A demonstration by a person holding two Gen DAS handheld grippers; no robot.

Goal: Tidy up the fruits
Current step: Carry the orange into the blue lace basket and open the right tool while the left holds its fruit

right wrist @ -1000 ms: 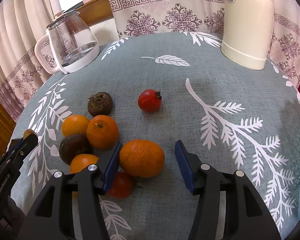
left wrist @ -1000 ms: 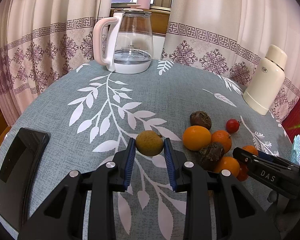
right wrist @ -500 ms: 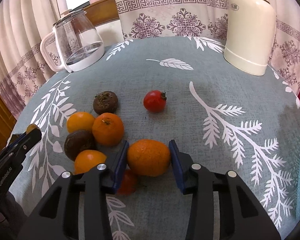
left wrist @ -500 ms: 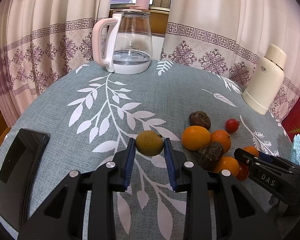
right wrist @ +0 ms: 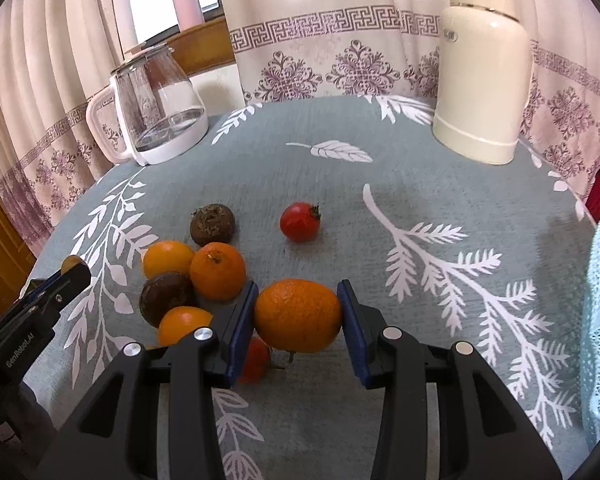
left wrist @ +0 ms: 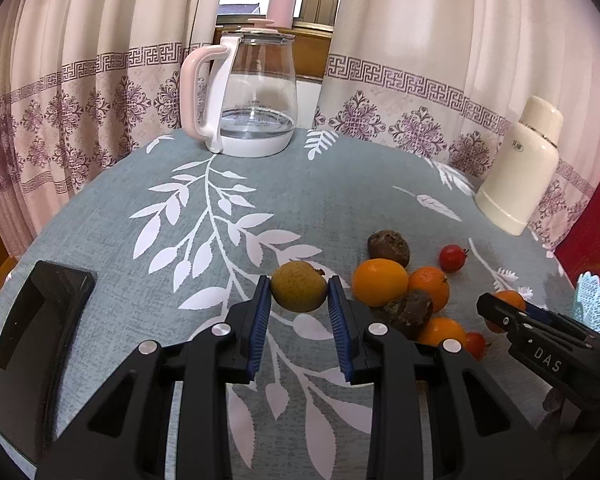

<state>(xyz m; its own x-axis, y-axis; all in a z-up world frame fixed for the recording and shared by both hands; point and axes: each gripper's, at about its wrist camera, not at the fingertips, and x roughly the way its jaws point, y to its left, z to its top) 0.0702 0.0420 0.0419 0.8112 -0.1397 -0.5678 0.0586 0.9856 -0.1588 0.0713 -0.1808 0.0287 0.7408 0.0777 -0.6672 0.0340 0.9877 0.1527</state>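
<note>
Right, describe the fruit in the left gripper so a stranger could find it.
Start at the glass kettle and come down the white leaf branch. The yellow-brown fruit sits between the left gripper pads, left of the fruit cluster. It alone is dull olive-yellow, not orange, red or dark brown.

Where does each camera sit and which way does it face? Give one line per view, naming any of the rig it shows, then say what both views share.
Left wrist: on the left gripper, looking down along its fingers at a yellow-green fruit it clamps; the right gripper shows too.
Right wrist: on the right gripper, facing the orange it clamps; the left gripper's tip is at the left.
Shared: fruit pile, kettle, flask.
</note>
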